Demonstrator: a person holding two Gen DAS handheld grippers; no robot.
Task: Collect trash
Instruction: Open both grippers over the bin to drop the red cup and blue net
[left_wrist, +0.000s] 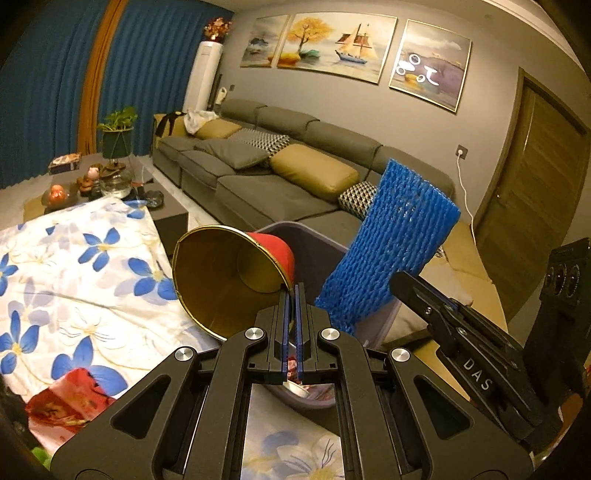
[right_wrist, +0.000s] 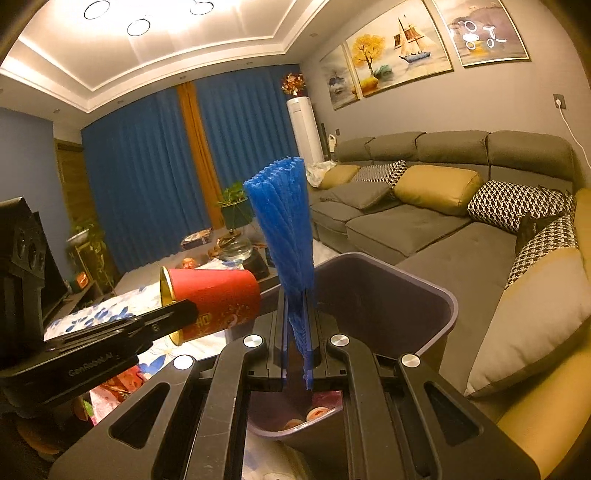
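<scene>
A: What is the left gripper (left_wrist: 294, 295) doing?

B: Its two blue-padded fingers are pressing almost together, pinching the gold rim of a red paper cup (left_wrist: 236, 275). The cup is lying on its side in the air, its gold-lined mouth facing the left wrist camera, its red base pointing away.

A: And the right gripper (right_wrist: 298, 314)?

B: It is clamping down on a blue foam net sleeve (right_wrist: 284, 229). The sleeve is standing up out of the narrow gap between the fingers, fanning out at its top, with a short tail poking out below.

A: Where are both pieces sitting relative to the bin?

B: Both are hanging over the grey trash bin (right_wrist: 424, 291). From the right wrist camera the sleeve is crossing the near rim, and the cup is showing just left of it, beside the bin's left edge. Some round bits of rubbish are lying at the bottom of the bin.

A: What is lying around that?

B: The bin is sitting at the edge of a desk covered with a white cloth with blue flowers (left_wrist: 74, 266). A crumpled red wrapper (left_wrist: 70, 402) is resting on the cloth near the left gripper. A grey sofa (right_wrist: 443, 229) with mustard and patterned cushions is running behind.
</scene>
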